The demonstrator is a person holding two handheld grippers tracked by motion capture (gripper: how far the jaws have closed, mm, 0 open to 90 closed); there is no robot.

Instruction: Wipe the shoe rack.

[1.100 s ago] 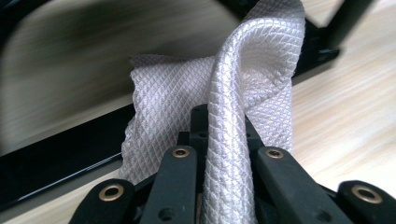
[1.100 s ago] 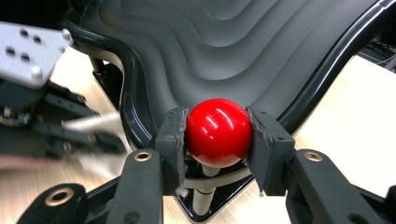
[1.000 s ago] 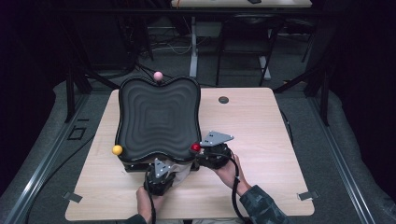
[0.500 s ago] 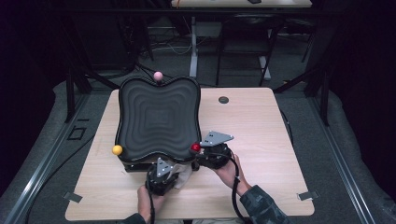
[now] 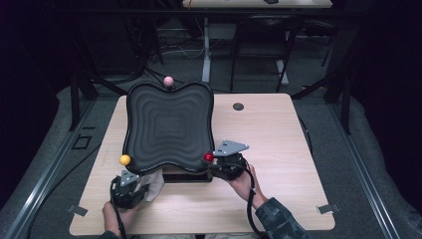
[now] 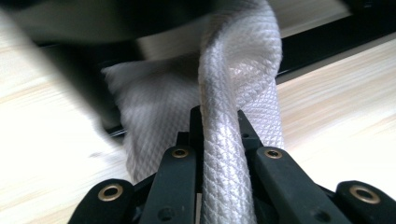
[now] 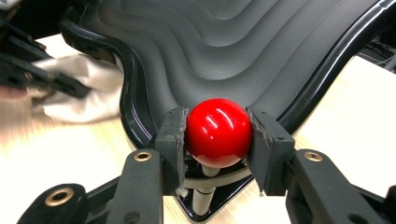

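A black wavy tray (image 5: 169,127) stands on a wooden table (image 5: 278,144), with a pink ball (image 5: 168,80) at its far edge, a yellow ball (image 5: 125,160) at its near left corner and a red ball (image 5: 208,157) at its near right corner. My right gripper (image 5: 213,162) is shut on the red ball (image 7: 218,132), one pad on each side, at the tray's rim (image 7: 135,126). My left gripper (image 5: 141,187) sits by the near left corner, below the yellow ball, shut on a white quilted cloth (image 5: 155,183). The cloth (image 6: 233,93) runs up between the left gripper's (image 6: 219,122) jaws.
A small black round disc (image 5: 238,106) lies on the table right of the tray. A dark base (image 5: 186,175) shows under the tray's front edge. Grey tape marks (image 5: 327,208) sit near the table's front corners. Dark frames and another table stand behind.
My left gripper has moved left along the tray's front edge with the white cloth, from near the middle to the yellow ball's corner. The right gripper has stayed on the red ball.
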